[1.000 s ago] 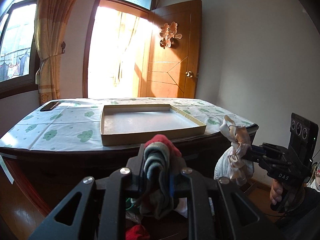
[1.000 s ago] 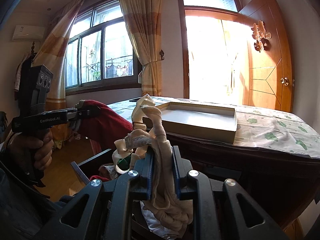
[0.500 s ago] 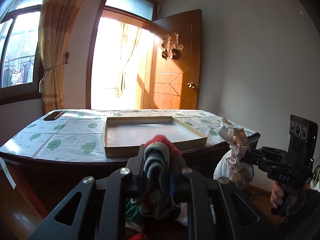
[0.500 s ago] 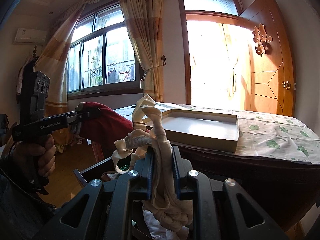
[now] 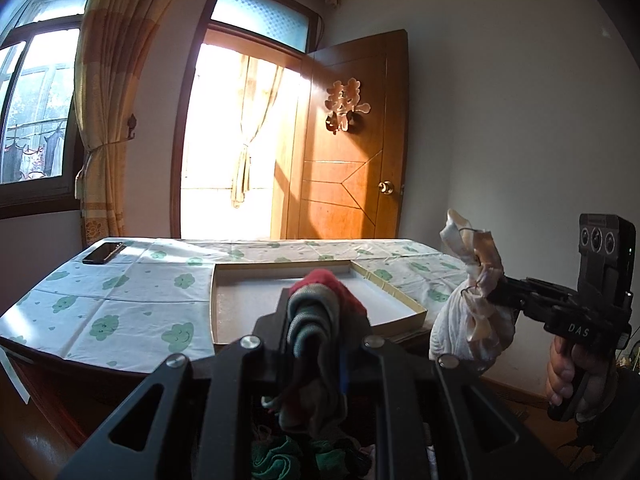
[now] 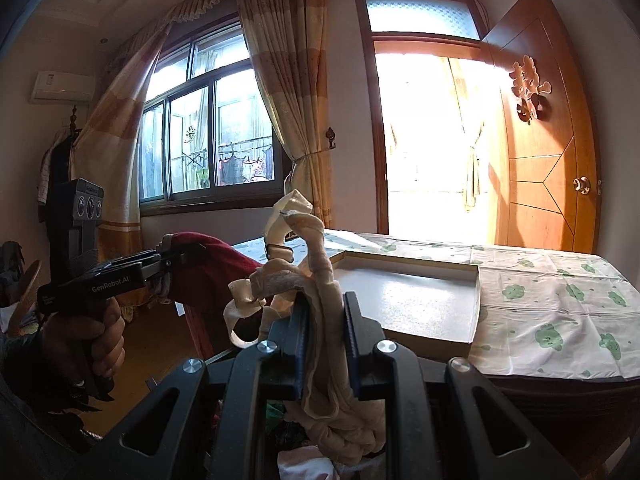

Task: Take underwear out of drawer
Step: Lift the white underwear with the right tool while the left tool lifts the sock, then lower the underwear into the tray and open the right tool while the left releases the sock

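In the left wrist view the left gripper (image 5: 316,320) clamps a grey and red garment (image 5: 320,312) hanging lengthwise downward before the table (image 5: 120,312) edge, and in the right wrist view the right gripper (image 6: 326,332) pinches cream underwear (image 6: 320,300), upright, beside the empty tray (image 6: 420,304).

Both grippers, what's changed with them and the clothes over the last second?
Both have risen: the table and shallow box now sit lower in each view. Nothing was grabbed or released. The left gripper stays clamped on the red and grey garment, the right gripper on the cream underwear.
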Available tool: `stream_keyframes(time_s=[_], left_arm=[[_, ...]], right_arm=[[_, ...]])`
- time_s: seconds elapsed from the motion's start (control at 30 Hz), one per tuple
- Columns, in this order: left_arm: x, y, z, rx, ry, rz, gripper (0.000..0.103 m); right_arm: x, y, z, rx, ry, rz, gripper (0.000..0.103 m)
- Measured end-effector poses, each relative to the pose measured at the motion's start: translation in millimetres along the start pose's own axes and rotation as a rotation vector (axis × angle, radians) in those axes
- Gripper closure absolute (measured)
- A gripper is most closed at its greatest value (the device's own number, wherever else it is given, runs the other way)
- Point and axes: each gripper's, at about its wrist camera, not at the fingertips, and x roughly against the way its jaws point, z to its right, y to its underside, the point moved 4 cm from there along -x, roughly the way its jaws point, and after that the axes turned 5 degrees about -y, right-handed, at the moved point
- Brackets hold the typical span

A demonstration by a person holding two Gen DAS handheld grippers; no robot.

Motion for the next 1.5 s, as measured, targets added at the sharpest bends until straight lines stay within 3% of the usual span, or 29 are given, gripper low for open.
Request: stream_keyframes(time_s=[0.33,0.6,1.23,1.5], left_arm=[[-58.7,-35.4,-27.1,0.007,-0.038,-0.01,0.088],[-114.8,-51.6,-45.7,0.001,-0.087,-0.037,0.088],[-246.9,-67.9,-70.8,-0.044,-0.184,-0.109,0.088],[-284.2,-60.3,-75.9,-0.022,-0.186,-0.19,0.088]], right_arm=[[-35.3,-42.5,48.1,-0.023,0.025,-0.023,0.085],[-74.2,-56.9,85.9,-0.056,0.052,-0.067,0.085],[-194.9,-57.8,184.6,-0.196,0.129,-0.286,0.085],[-234.5,-57.0,224.7,-0.278,0.177,-0.375,0.085]])
